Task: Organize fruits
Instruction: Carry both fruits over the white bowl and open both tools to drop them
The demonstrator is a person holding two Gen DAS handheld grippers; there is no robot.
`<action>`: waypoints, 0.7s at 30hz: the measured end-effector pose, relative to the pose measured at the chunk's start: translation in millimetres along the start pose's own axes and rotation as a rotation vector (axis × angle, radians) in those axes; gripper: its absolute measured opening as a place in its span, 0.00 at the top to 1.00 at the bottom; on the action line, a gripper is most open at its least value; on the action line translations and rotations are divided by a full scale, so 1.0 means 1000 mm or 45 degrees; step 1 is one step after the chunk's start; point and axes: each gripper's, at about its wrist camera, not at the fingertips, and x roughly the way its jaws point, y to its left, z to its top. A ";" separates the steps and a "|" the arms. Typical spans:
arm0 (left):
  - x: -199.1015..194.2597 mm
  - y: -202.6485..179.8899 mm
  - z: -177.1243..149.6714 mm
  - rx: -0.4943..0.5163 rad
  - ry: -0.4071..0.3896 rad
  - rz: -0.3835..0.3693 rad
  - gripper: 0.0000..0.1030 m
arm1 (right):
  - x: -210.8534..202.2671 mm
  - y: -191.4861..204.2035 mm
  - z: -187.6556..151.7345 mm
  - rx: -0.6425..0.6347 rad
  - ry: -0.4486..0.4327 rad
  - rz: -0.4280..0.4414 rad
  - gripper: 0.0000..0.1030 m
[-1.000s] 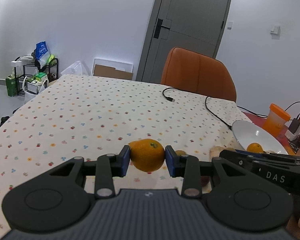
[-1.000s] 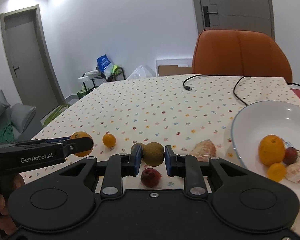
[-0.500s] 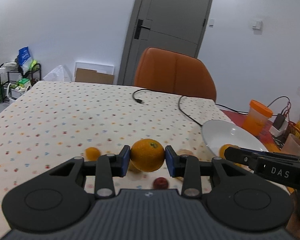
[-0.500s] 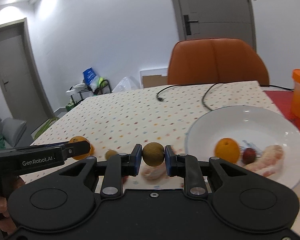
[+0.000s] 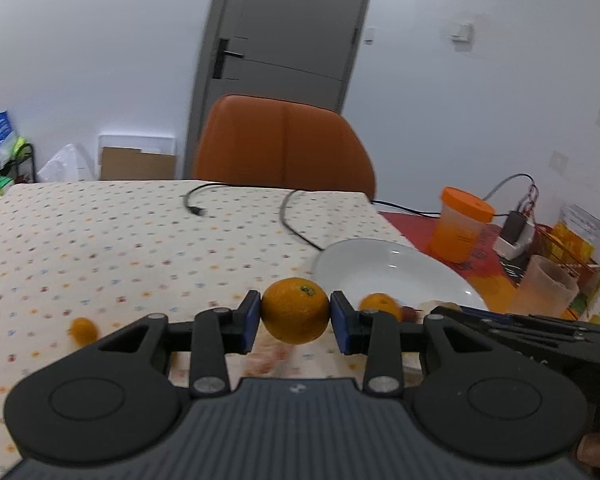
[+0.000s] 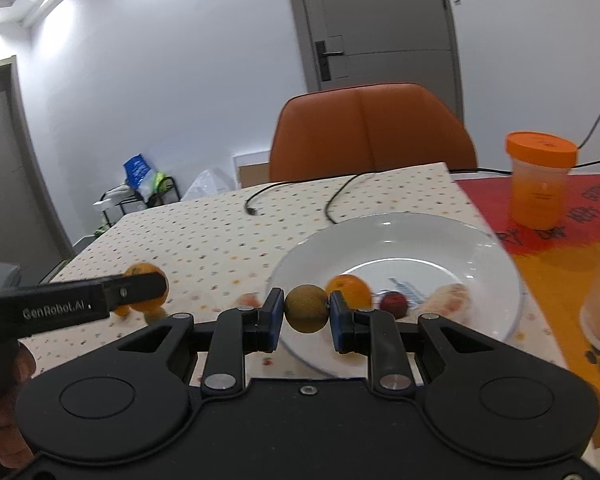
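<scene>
With both tools loaded, right tool (image 6: pixel 306 314) clamps brown fruit (image 6: pixel 306 309) at plate (image 6: pixel 496 264) near rim, nearer; left tool (image 5: pixel 295 318) clamps orange (image 5: pixel 295 310), plate at 2 o'clock.

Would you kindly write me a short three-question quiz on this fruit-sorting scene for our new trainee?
1. True or false: the left claw is shut on an orange.
2. What does the right claw hold? A) a red fruit B) a round brownish-green fruit C) nothing
3. Fill in: the white plate holds an orange fruit, a small ____ fruit and a peeled piece.

Key: 1 true; 2 B; 3 red.
</scene>
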 end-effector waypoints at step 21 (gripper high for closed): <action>0.044 -0.047 -0.003 0.084 0.081 -0.075 0.65 | -0.012 -0.072 -0.010 0.131 -0.019 -0.164 0.78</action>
